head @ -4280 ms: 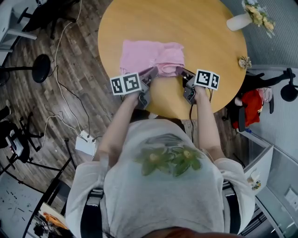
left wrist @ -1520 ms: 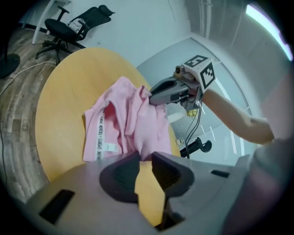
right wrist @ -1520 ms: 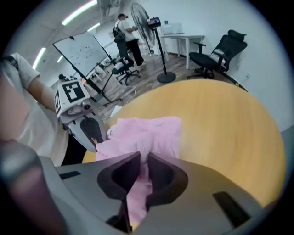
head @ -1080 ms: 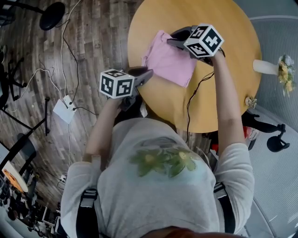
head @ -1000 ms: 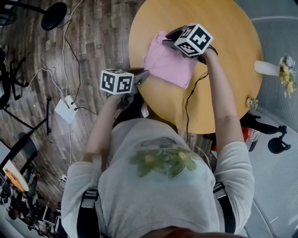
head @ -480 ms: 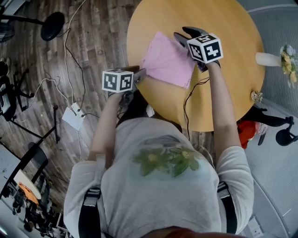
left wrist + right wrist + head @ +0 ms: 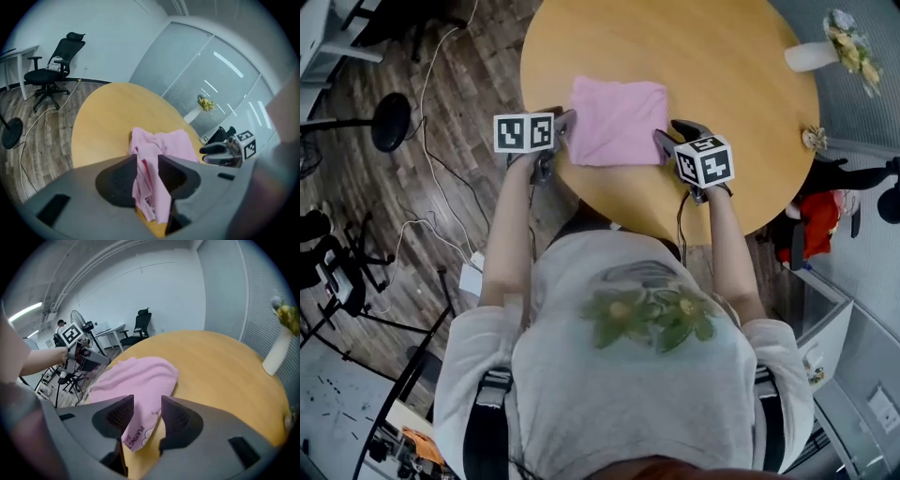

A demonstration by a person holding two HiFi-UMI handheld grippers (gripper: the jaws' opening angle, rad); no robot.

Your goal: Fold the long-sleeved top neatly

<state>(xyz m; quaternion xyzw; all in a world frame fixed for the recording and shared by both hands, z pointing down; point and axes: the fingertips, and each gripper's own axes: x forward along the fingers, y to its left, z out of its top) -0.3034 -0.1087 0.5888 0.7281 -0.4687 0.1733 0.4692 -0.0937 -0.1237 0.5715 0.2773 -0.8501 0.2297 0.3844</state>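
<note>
We see the top [image 7: 617, 120] lying as a compact pink rectangle on the near part of the round table [image 7: 703, 56], already folded down small, so we judge the task close to its end. The left gripper [image 7: 565, 120] sits at the rectangle's left edge and the right gripper [image 7: 673, 134] at its right edge, both pointing down at the cloth from opposite sides; we take this placing as the way to lay both ends flat together and keep the stack square. Both sets of jaws have just been opening and now stand released: on the left a loose pink edge hangs in the gap without being pinched, and on the right a printed corner lies between pads that are clearly wide of it (bare wood shows beside it). We read this as letting go after setting the fold down. The only container is a white vase [image 7: 811, 56] at the table's far right edge, holding a few flowers [image 7: 848, 37], well apart from the top
</note>
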